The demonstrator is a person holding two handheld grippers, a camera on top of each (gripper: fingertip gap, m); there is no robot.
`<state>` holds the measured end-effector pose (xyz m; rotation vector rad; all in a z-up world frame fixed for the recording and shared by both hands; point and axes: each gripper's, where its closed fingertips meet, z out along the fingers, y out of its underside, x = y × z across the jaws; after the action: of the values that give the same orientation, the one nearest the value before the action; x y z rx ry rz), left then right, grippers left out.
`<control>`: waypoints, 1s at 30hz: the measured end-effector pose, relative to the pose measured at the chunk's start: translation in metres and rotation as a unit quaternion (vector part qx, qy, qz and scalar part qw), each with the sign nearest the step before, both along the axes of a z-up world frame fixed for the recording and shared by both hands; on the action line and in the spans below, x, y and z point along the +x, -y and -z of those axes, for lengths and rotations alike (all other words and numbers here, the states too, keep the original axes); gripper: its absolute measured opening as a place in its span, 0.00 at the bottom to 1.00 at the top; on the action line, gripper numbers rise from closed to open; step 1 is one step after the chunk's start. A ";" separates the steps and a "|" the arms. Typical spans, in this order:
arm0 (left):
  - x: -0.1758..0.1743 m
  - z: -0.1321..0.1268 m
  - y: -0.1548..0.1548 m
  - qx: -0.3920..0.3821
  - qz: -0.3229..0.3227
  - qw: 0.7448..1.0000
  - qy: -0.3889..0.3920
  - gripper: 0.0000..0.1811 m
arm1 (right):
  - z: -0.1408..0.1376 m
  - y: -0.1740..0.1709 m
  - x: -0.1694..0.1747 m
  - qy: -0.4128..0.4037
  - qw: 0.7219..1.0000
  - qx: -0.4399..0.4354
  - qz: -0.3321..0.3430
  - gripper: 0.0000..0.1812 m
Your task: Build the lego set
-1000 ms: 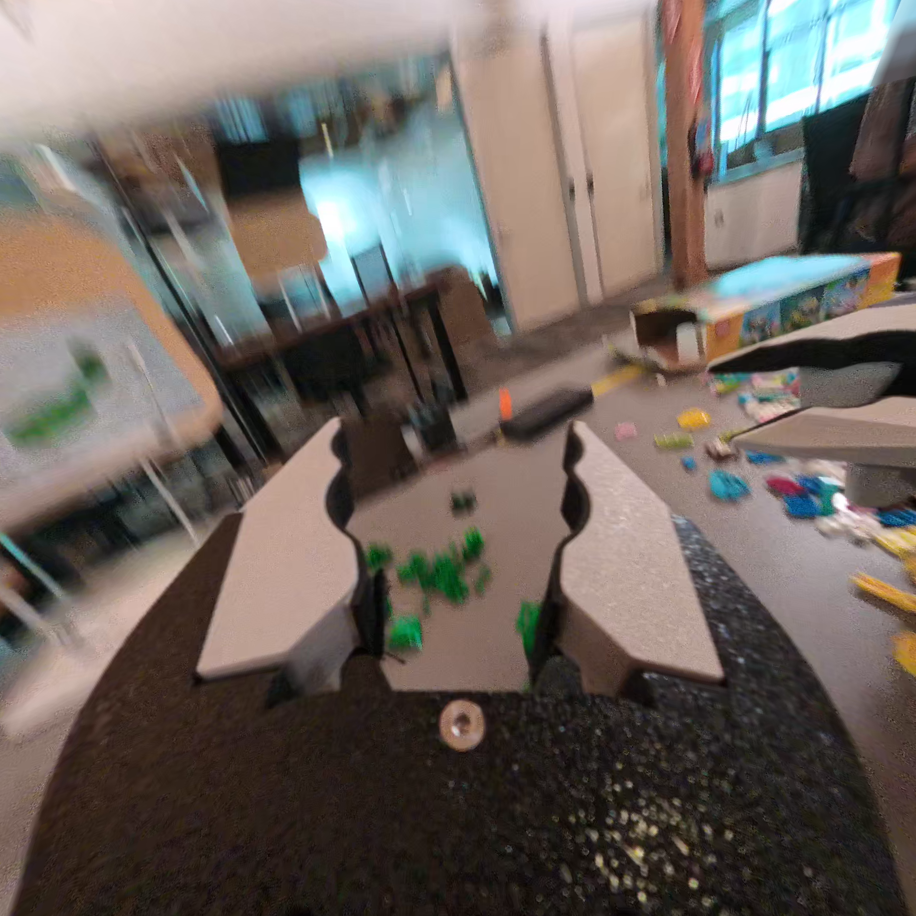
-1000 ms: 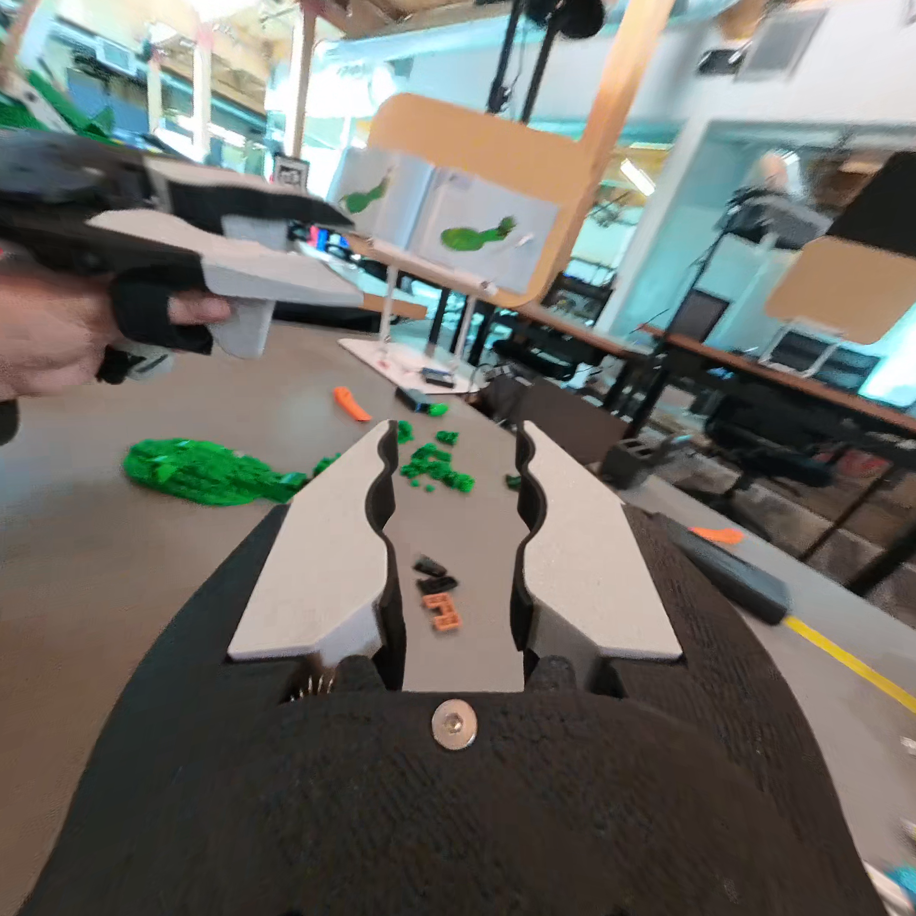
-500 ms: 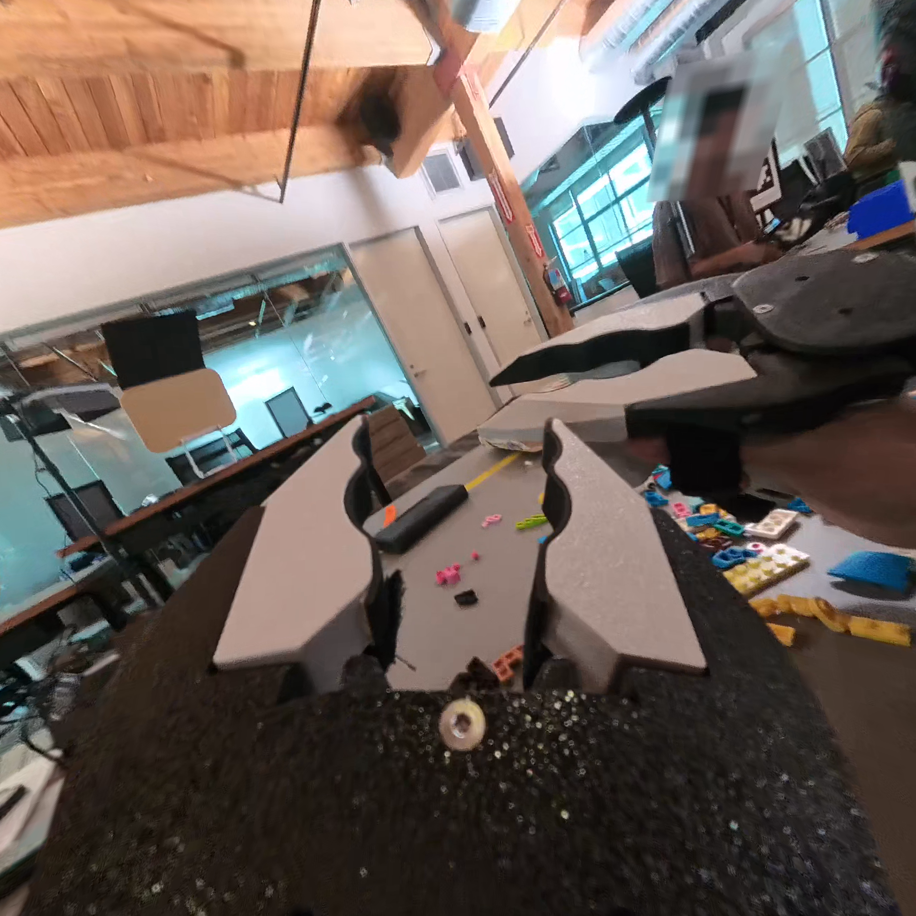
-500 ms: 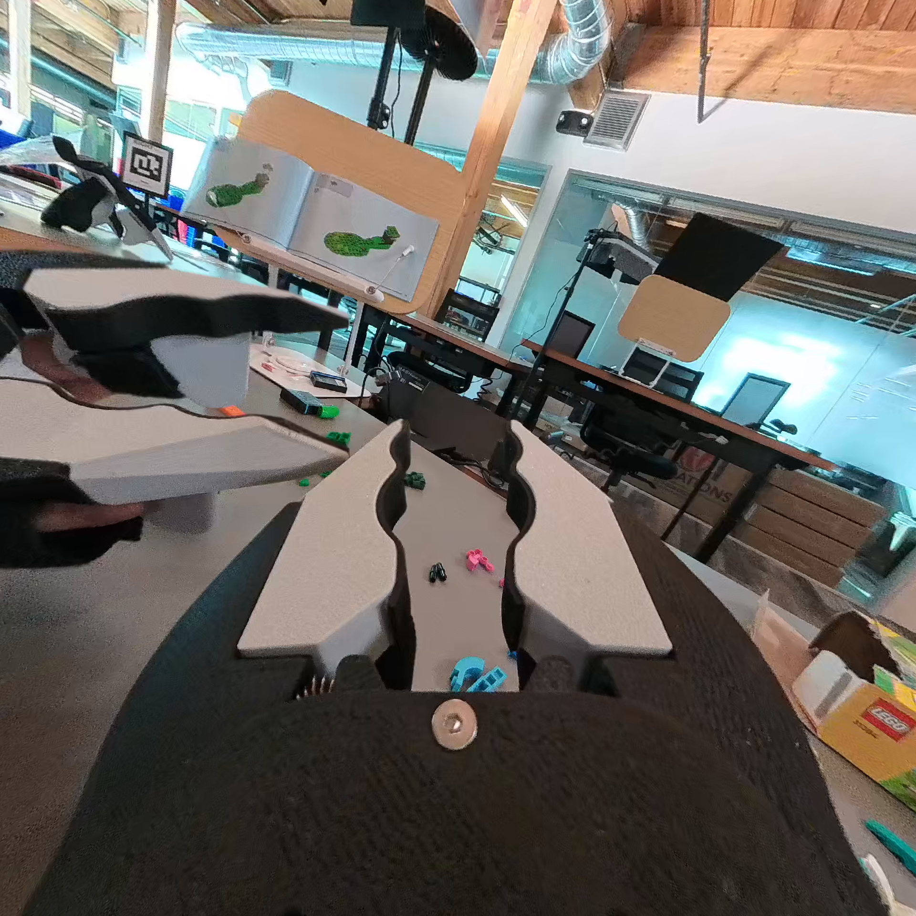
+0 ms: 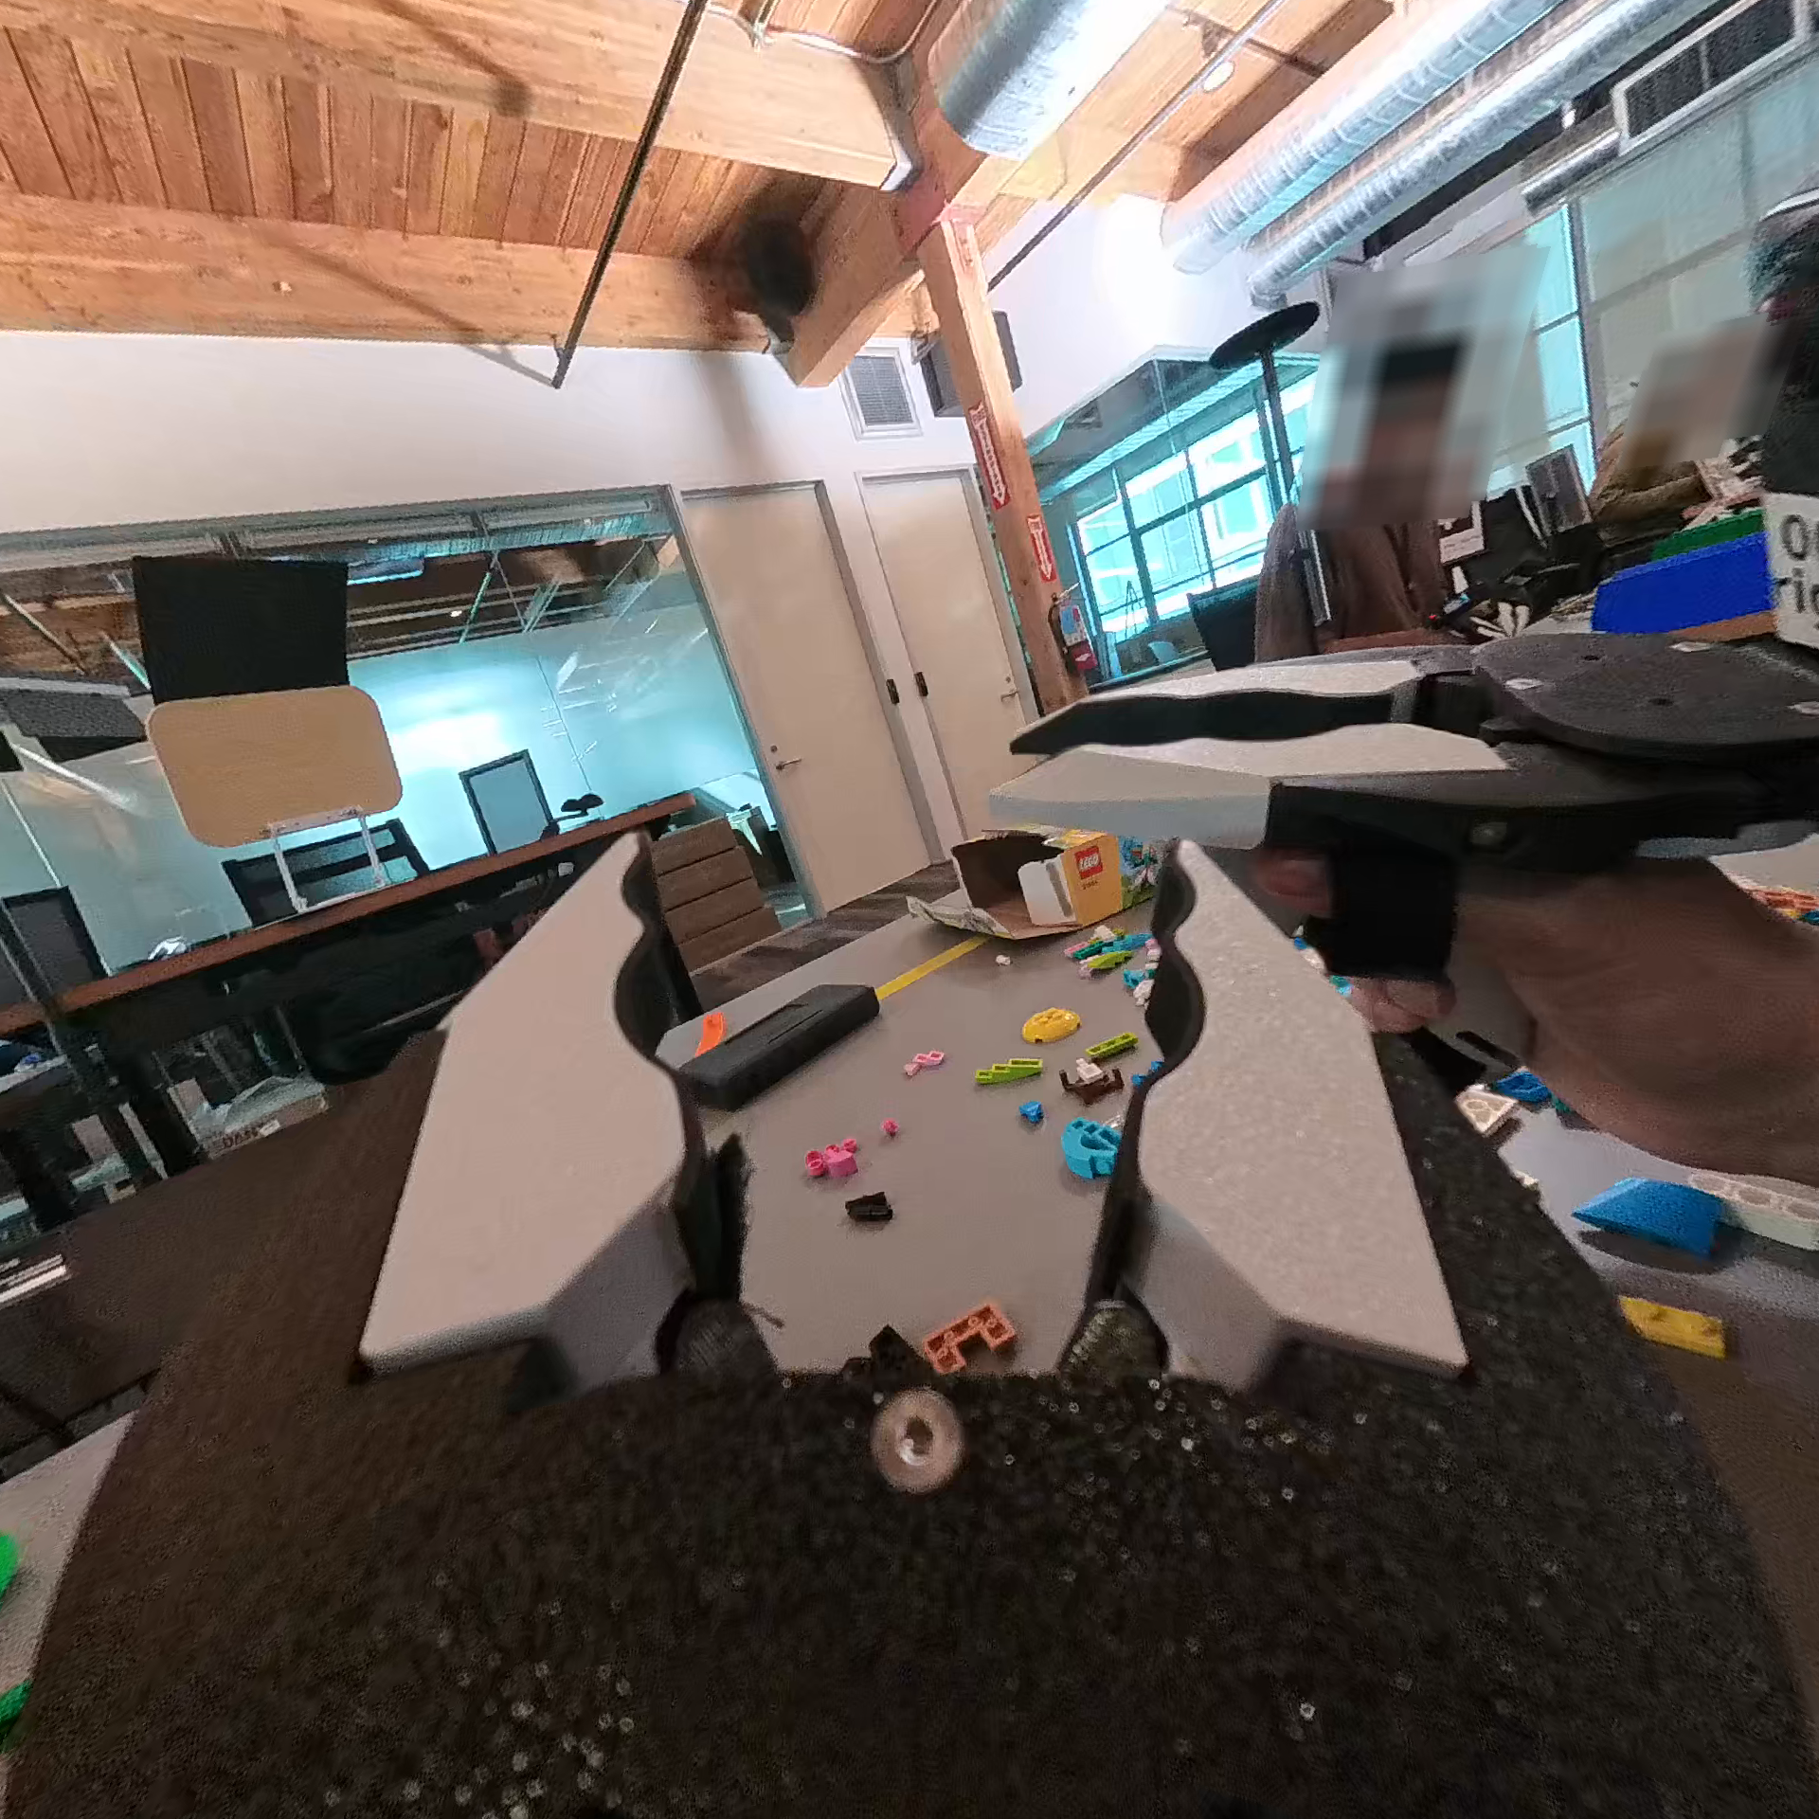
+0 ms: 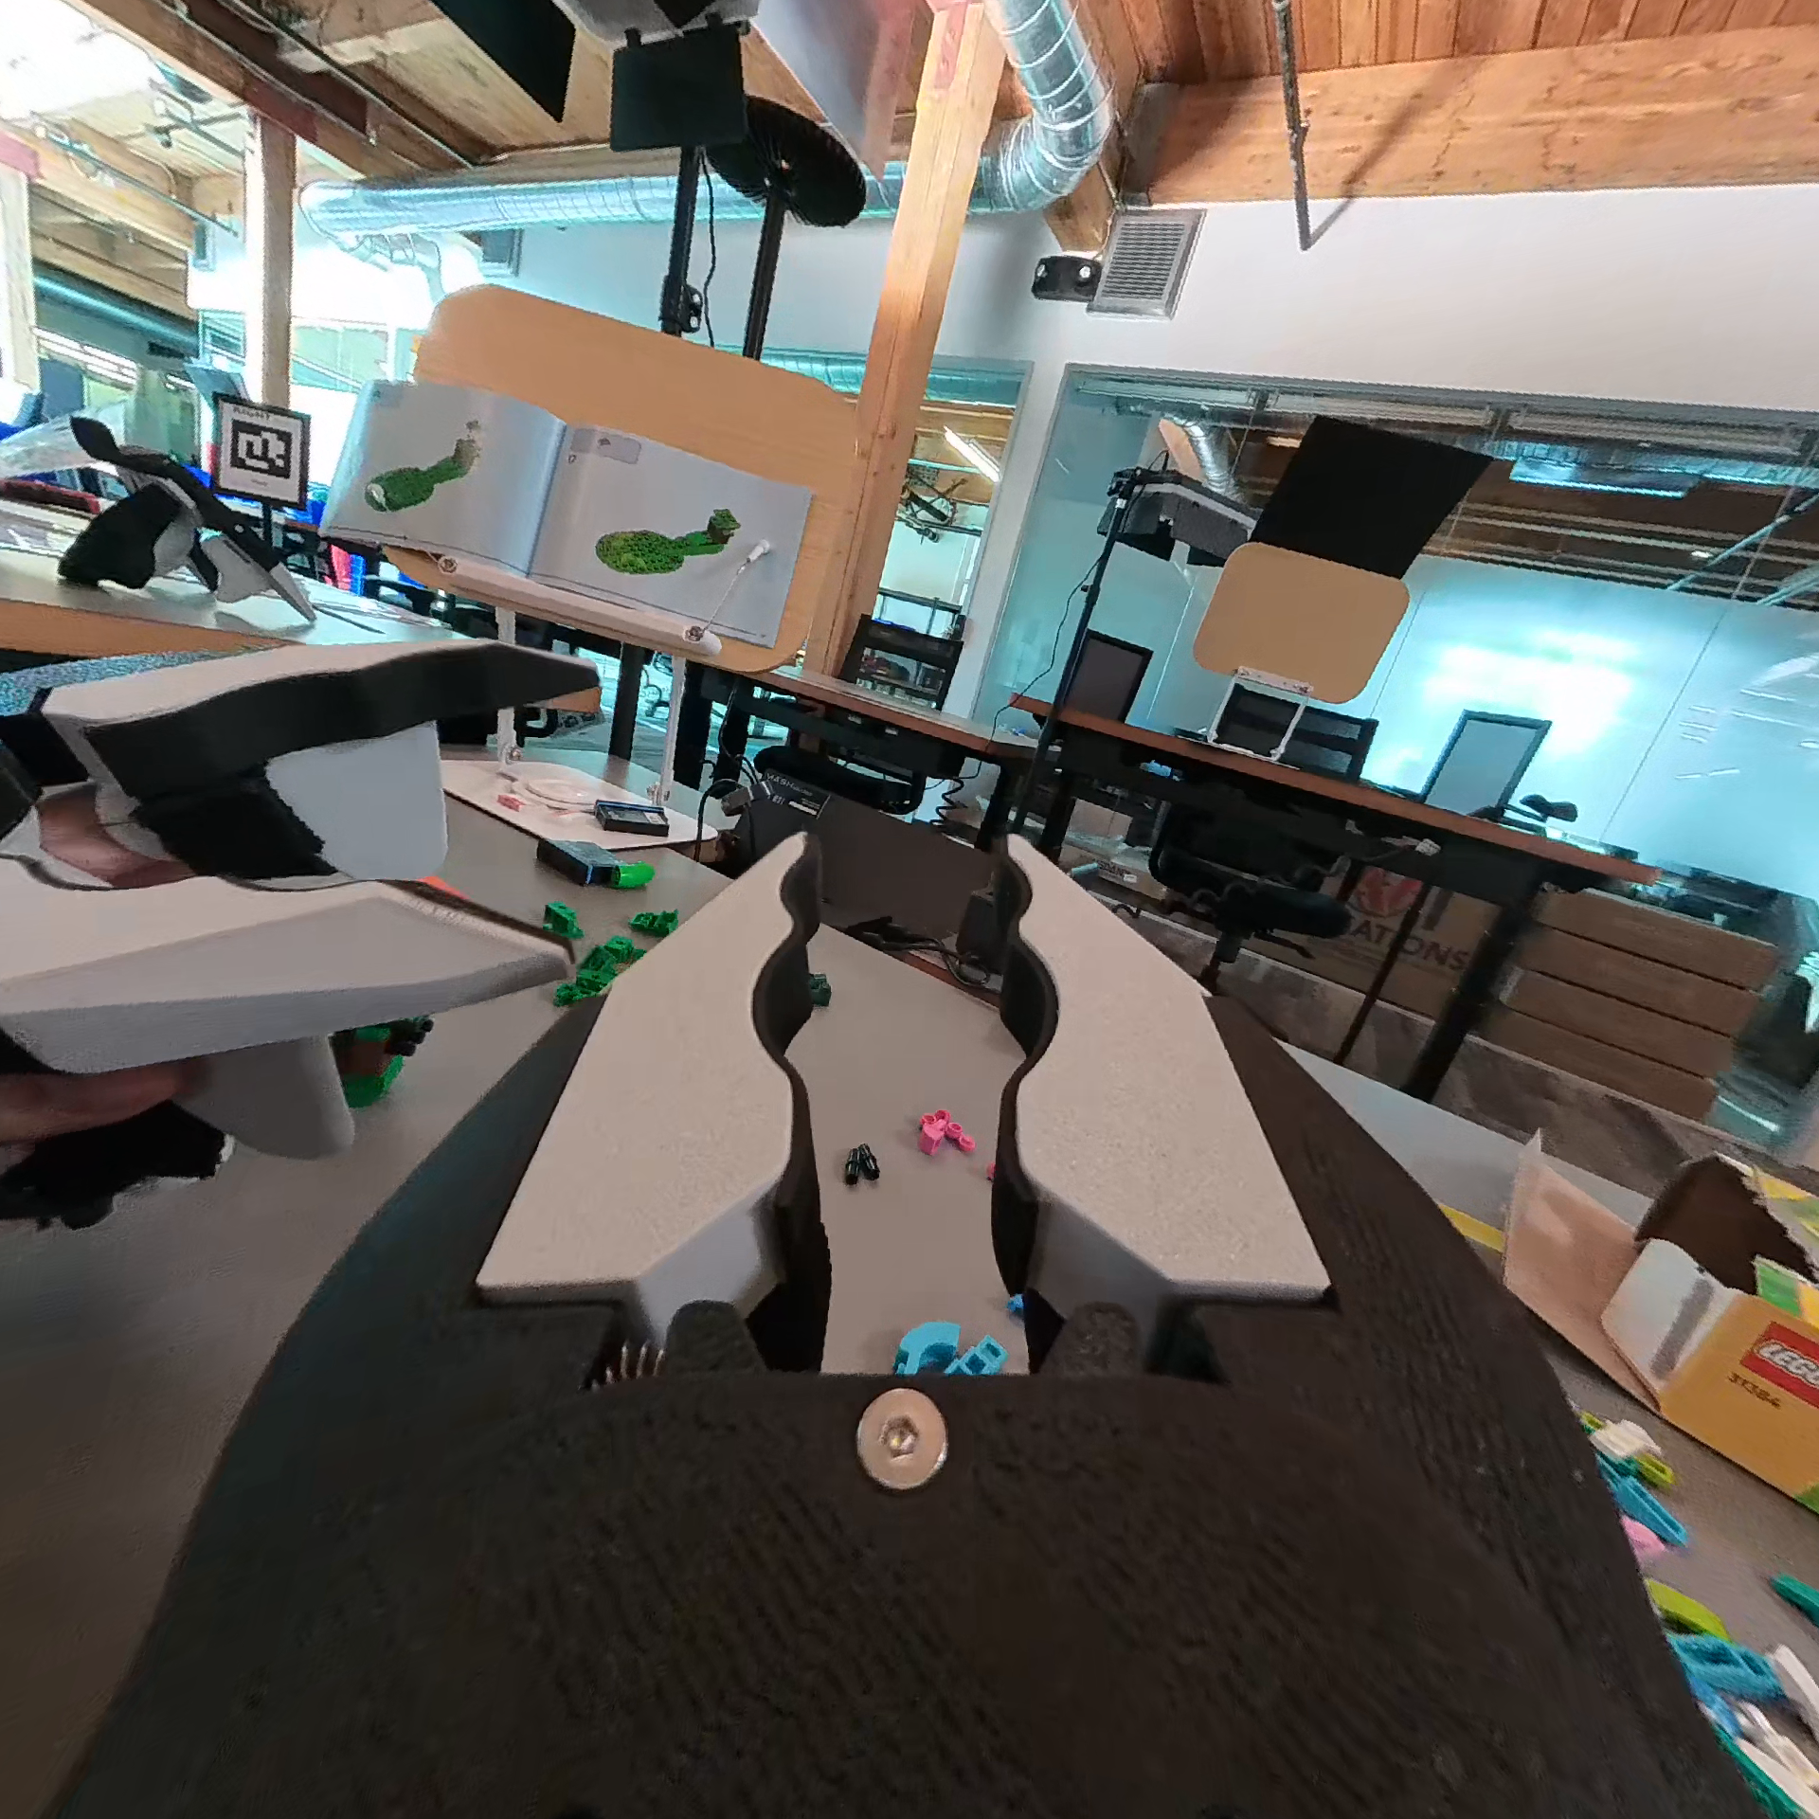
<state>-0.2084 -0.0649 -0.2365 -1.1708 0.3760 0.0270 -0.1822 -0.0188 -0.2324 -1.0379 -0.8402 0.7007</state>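
Lego bits (image 5: 1004, 1073) loose on table (image 5: 945, 1240); L gripper (image 5: 901, 866) & R gripper (image 6: 906, 866) held level above, jaws open, empty.

On the table (image 5: 945, 1250), loose bricks (image 5: 1083, 1073) lie before the box (image 5: 1063, 881), right of the case (image 5: 778, 1029).

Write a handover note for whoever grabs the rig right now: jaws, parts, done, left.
Left gripper: jaws open, empty, above the table.
Right gripper: jaws open, empty, also above the table.
Parts: a black piece and a pink piece lie loose between the right jaws; an orange piece sits near the left gripper's base. Green pieces are scattered farther left, mixed coloured pieces to the right by the opened box. The instruction booklet stands open on its stand.
Done: no finished assembly in view.
Left: pick pieces, build.
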 end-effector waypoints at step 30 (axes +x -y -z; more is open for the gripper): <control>-0.031 -0.044 0.036 0.058 -0.090 0.994 -0.006 0.52 | -0.001 0.012 -0.012 -0.010 1.000 0.009 -0.007 0.13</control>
<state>-0.2396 -0.1009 -0.1926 -1.0864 0.2757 0.2100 -0.1945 -0.0313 -0.2315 -1.0086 -0.8368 0.7133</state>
